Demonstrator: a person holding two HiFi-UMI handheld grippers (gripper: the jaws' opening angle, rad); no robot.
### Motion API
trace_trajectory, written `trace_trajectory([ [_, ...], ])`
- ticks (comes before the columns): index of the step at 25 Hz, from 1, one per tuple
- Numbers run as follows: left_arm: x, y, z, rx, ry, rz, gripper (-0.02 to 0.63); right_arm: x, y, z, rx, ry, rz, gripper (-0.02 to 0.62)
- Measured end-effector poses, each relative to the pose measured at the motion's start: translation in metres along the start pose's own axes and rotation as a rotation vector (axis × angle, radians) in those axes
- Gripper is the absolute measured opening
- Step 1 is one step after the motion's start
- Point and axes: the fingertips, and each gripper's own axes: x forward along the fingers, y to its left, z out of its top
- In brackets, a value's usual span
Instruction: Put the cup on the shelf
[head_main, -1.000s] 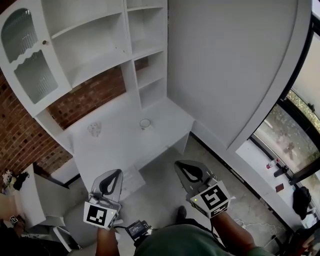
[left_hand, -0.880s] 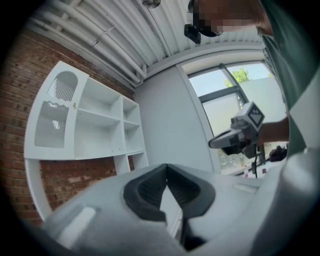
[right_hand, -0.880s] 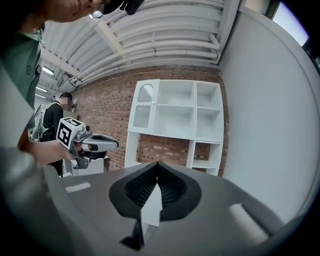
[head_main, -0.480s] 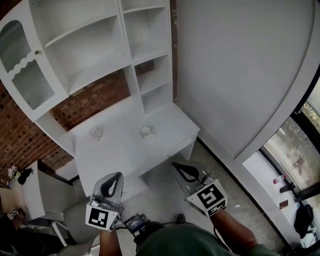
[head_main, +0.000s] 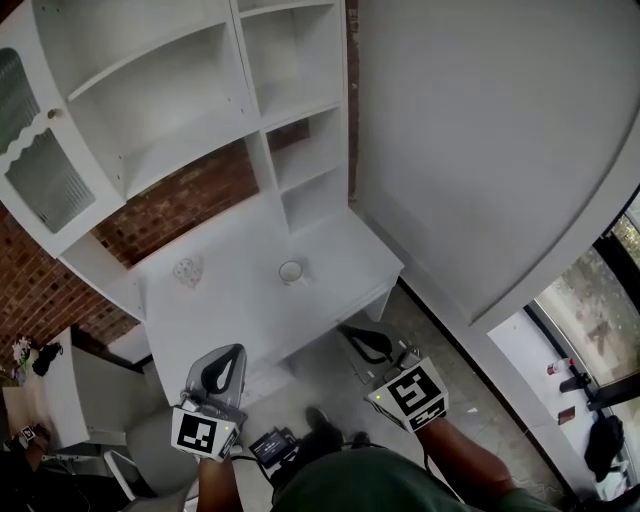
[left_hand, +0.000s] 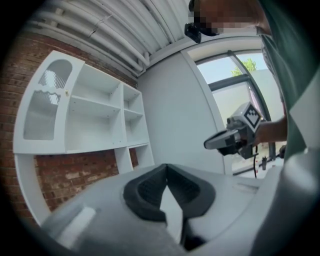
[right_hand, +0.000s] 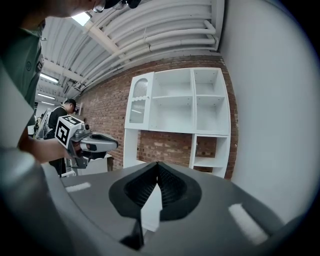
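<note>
Yonder on the white desk (head_main: 230, 310), toward its right side, just before the shelf (head_main: 170, 110): the cup (head_main: 291, 272), upright, with a clear glass (head_main: 187, 270) well apart on its left. Nearer, short of the desk's front edge: left tongs (head_main: 224, 352) and right tongs (head_main: 352, 332), each closed tip to tip, gripping nothing.

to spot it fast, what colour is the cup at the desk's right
The cup is white, like the desk; best in head view.

The shelf (head_main: 165, 105) runs past the top edge, and the pale desk item (head_main: 187, 270) is too small to identify
</note>
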Motion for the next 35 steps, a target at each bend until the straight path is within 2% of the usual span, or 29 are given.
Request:
trace_trajectory([
  [10,0.077,0.085,-0.01,-0.013,-0.059,-0.06,0.003,0.087,-0.048,0.005,-0.008,0.043,-0.056,0.005],
  [19,0.118,0.132,-0.04,-0.041,-0.037,-0.094,0.003,0.169,-0.077,-0.03,-0.017,0.1,-0.053,0.005],
  [24,0.138,0.154,-0.062,-0.053,0.008,-0.065,0.003,0.215,-0.105,-0.071,-0.004,0.162,-0.027,0.006],
  [29,0.153,0.173,-0.081,-0.077,0.058,-0.009,0.003,0.26,-0.126,-0.127,0.028,0.245,0.033,0.026],
  [35,0.173,0.188,-0.103,-0.122,0.119,0.046,0.003,0.31,-0.144,-0.209,0.011,0.381,0.098,0.08],
])
